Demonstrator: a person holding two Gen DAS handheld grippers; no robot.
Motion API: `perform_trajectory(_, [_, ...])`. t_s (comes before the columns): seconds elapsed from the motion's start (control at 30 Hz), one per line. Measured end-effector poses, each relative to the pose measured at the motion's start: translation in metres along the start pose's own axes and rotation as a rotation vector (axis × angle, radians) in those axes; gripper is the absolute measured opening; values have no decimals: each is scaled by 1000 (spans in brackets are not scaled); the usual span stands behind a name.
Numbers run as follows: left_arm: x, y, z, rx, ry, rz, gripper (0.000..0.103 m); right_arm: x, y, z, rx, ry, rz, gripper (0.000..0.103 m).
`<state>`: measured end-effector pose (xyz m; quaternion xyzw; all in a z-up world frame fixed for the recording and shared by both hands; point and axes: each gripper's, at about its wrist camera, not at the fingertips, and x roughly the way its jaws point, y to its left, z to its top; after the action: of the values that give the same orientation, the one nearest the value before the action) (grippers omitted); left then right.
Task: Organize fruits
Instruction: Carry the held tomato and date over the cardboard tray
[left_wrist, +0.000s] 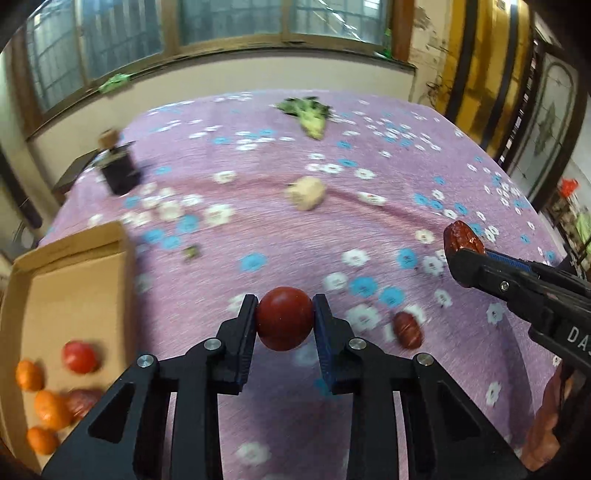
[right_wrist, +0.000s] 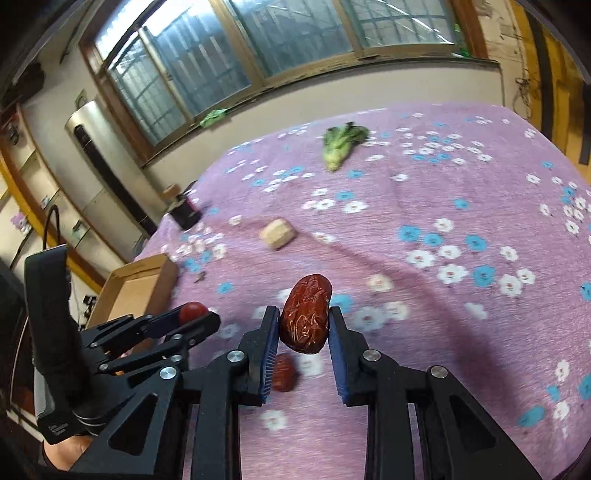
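A tomato (left_wrist: 284, 318) is clamped in the left gripper (left_wrist: 285, 317) at lower centre; a date (right_wrist: 306, 314) is pinched by the right gripper (right_wrist: 303, 323). The box (left_wrist: 74, 258) sits lower left. Either fruit could be squeezed out or dropped onto the bed (left_wrist: 369, 206) if jolted.

On the tablecloth (left_wrist: 280, 229) a cardboard tray (left_wrist: 79, 258) sits at the left edge with tangerines (left_wrist: 50, 408) inside. A block (left_wrist: 306, 192) lies mid-table, leafy greens (left_wrist: 308, 114) behind it, a jar (left_wrist: 120, 168) far left.
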<state>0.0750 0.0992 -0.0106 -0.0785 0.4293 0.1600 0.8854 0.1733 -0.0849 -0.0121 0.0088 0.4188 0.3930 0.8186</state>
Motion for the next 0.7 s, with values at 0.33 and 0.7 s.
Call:
perform_trajectory(0.33, [-42, 51, -22, -95, -64, 72, 27, 2, 62, -6, -90, 2, 54, 27])
perform_trajectory(0.7, [-59, 82, -40, -139, -79, 120, 27, 7, 119, -21, -175, 27, 106, 26])
